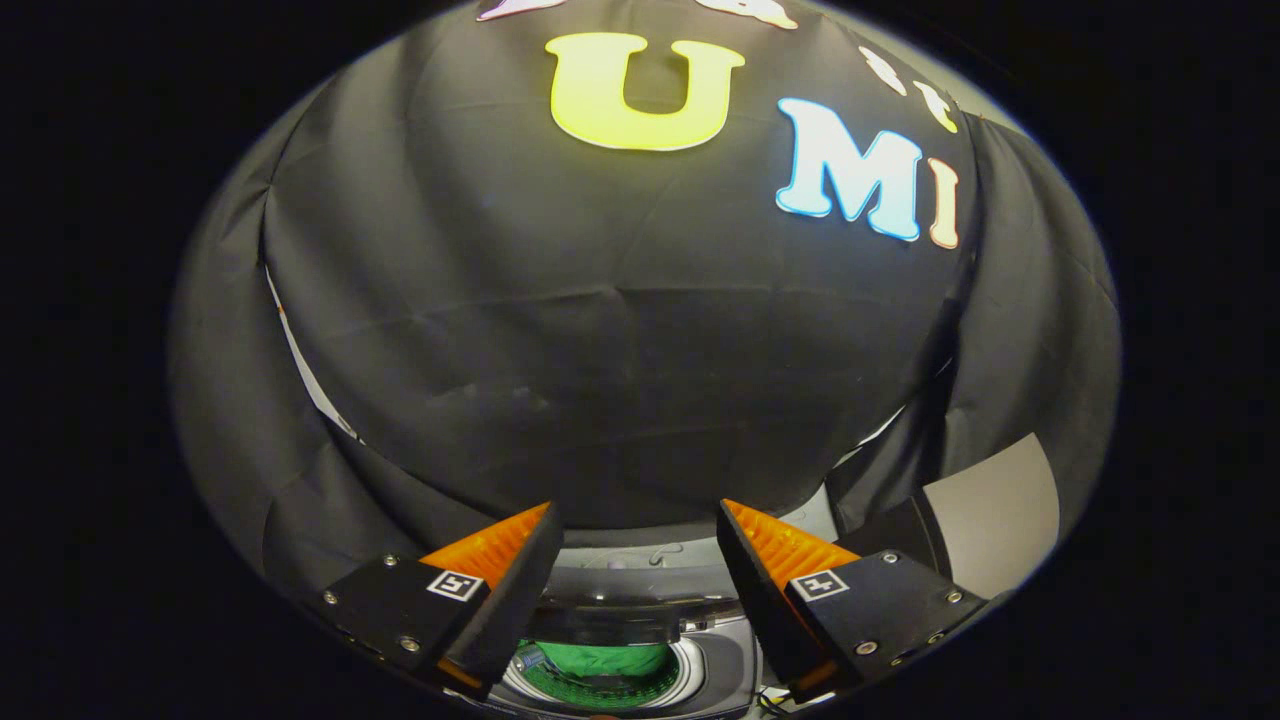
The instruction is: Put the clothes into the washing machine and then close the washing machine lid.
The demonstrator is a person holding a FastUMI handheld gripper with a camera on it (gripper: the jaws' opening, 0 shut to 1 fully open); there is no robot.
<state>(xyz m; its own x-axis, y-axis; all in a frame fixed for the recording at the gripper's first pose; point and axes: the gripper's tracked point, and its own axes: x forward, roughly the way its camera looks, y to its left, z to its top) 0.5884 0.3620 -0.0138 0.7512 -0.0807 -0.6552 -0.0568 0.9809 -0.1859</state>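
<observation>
Green soft cloth garment [600, 660] lying inside round drum of grey top-loading washing machine [720, 670], below and between tongs [635, 590]. Tongs hanging open, gripping nothing. Dark hinged lid [610, 622] standing partly raised; likely light, stiff; pushing rim edge advised.

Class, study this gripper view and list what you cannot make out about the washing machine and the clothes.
1. Washing machine: cut off below and flanked by the open gripper, so its body is unseen.
2. Green garment in the drum: partly behind the dark lid; its type is unclear.
3. Whether other clothes lie in the drum: hidden.
</observation>
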